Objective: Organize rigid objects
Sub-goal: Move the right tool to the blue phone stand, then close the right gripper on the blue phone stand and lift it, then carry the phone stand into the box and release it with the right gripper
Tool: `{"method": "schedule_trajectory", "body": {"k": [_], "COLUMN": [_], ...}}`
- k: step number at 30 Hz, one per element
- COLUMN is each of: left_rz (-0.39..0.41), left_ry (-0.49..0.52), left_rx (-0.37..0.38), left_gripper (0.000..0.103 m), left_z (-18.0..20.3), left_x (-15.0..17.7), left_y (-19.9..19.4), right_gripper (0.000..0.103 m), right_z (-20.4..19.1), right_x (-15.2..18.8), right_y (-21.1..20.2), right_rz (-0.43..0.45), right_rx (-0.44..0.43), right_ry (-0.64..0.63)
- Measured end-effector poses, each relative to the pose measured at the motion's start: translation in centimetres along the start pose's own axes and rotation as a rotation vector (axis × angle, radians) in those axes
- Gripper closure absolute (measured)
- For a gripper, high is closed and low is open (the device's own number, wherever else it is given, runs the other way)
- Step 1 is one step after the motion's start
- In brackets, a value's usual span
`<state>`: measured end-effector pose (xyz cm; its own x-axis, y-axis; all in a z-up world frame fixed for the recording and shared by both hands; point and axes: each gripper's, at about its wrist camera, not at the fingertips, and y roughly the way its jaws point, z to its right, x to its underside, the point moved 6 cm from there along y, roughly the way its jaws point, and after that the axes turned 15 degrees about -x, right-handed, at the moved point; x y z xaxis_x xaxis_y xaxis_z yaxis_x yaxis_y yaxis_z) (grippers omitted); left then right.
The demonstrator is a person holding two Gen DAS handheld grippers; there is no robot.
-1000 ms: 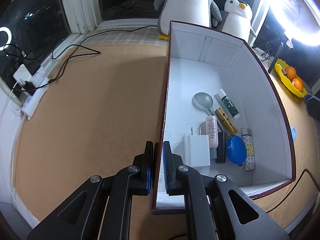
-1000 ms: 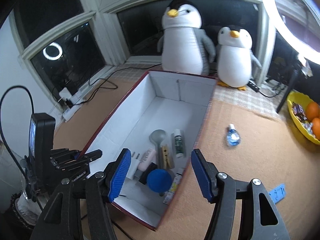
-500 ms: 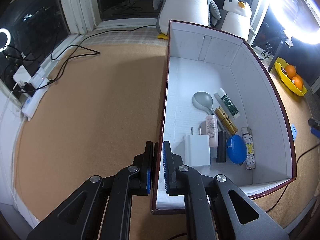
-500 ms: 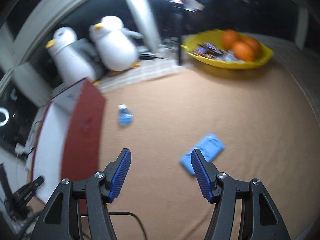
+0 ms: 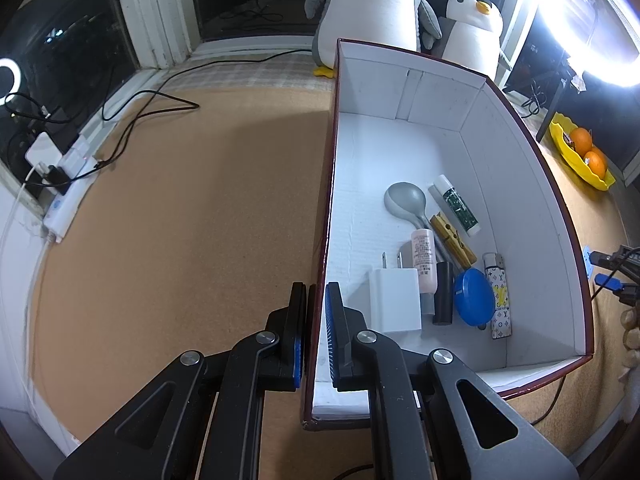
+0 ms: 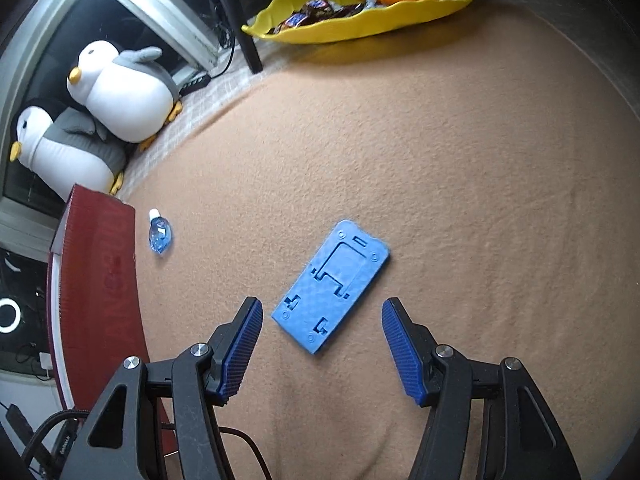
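Holding the box: the left gripper [image 5: 316, 336] has its jaws closed on the near left wall of the box [image 5: 520, 184], one pad outside and one inside, which steadies it on the tabletop [image 5: 180, 220].
Box contents: a white charger [image 5: 396, 300], a pink tube [image 5: 425, 260], a grey spoon [image 5: 405, 201], a wooden clothespin [image 5: 452, 236], a green-labelled stick [image 5: 456, 205], a black cylinder [image 5: 443, 298], a blue disc [image 5: 474, 297] and a patterned lighter [image 5: 498, 300] lie clustered toward the near end of the floor.
Loose bottle: a small clear blue bottle [image 6: 160, 233] lies on its side just beside the box's red outer wall.
Target piece: a flat blue plastic plate [image 6: 332, 285] lies diagonally on the tabletop, outside the box and apart from it.
Right gripper: the right gripper [image 6: 322, 350] hovers just short of the plate's near corner, jaws spread wide and empty.
Handling: the plate looks stiff, light and thin, with cut-out slots; it lies flush on soft-looking felt, so a top-down pinch has little edge to bite.
Where to hold: across the two long edges, near the middle, seems the best grip; the jaws look set wider than that width.
Risk: a corner grip may let the plate pivot or slip.
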<state>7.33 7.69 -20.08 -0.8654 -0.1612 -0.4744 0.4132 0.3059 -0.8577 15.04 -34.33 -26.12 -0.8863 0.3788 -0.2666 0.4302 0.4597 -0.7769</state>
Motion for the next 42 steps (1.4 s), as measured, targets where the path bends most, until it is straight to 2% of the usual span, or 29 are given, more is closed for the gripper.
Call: {"method": "schedule_trajectory", "body": {"k": [5, 12, 14, 19, 24, 34, 42], "left_rz": [-0.003, -0.006, -0.007, -0.01, -0.014, -0.022, -0.03], "left_ry": [0.0, -0.002, -0.002, 0.002, 0.005, -0.004, -0.015], "left_rx": [-0.001, -0.005, -0.005, -0.012, -0.027, -0.053, -0.07], "left_gripper": [0.095, 0.095, 0.095, 0.095, 0.095, 0.095, 0.095], "left_z": [0.0, -0.1, -0.1, -0.1, 0.0, 0.0, 0.0], "left_x": [0.0, 0.0, -0.1, 0.0, -0.1, -0.1, 0.0], "left_y": [0.0, 0.1, 0.2, 0.2, 0.2, 0.3, 0.4], "right_gripper": [0.046, 0.047, 0.049, 0.063, 0.07, 0.07, 0.07], "right_z": [-0.2, -2.2, -2.8, -4.4, -4.6, -4.5, -7.2], "right_x": [-0.5, -1.0, -0.9, -0.6, -0.9, -1.0, -1.3], "right_y": [1.4, 3.2, 3.7, 4.9, 4.9, 4.5, 3.9], "right_rz": [-0.026, -0.057, -0.067, -0.105, -0.135, -0.111, -0.083], "right_rx": [0.01, 0.13, 0.165, 0.231, 0.21, 0.145, 0.101], "right_ry": [0.003, -0.157, -0.213, -0.376, -0.429, -0.41, -0.469]}}
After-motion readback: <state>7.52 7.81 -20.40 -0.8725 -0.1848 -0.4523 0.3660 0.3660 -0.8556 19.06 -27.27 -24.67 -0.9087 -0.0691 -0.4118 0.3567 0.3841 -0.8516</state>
